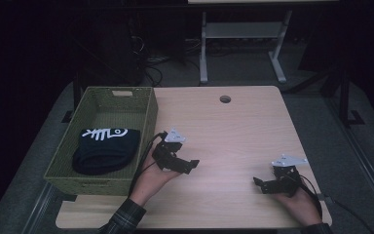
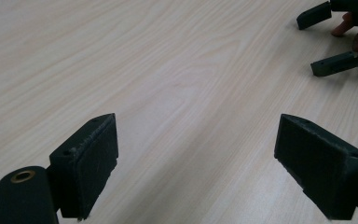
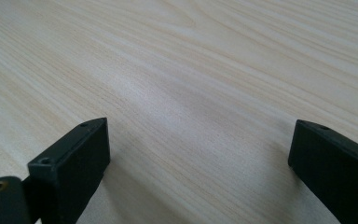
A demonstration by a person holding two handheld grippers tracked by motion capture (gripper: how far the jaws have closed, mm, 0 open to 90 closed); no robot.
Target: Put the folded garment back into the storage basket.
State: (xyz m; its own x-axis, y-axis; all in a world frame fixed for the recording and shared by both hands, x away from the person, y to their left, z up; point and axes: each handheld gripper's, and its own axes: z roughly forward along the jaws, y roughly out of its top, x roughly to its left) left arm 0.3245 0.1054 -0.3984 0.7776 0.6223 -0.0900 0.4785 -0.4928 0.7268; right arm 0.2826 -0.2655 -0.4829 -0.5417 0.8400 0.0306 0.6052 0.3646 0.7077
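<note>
Light wood table [image 1: 233, 131]; green basket [image 1: 148, 114] on left edge.

My fingers [image 2: 91, 161] are black, matt, with a small brass-coloured ring at the base of one; the same black on my right gripper [image 1: 264, 184] and my left gripper [image 1: 187, 165], each topped by a pale grey plate. The surface [image 1: 233, 131] under them is light wood with fine, wavy grain lines. The basket [image 1: 146, 122] is olive green, woven. In it lies a black cloth [image 1: 104, 153] with a white fish-skeleton print. My sleeve [image 1: 124, 217] is dark plaid.
</note>
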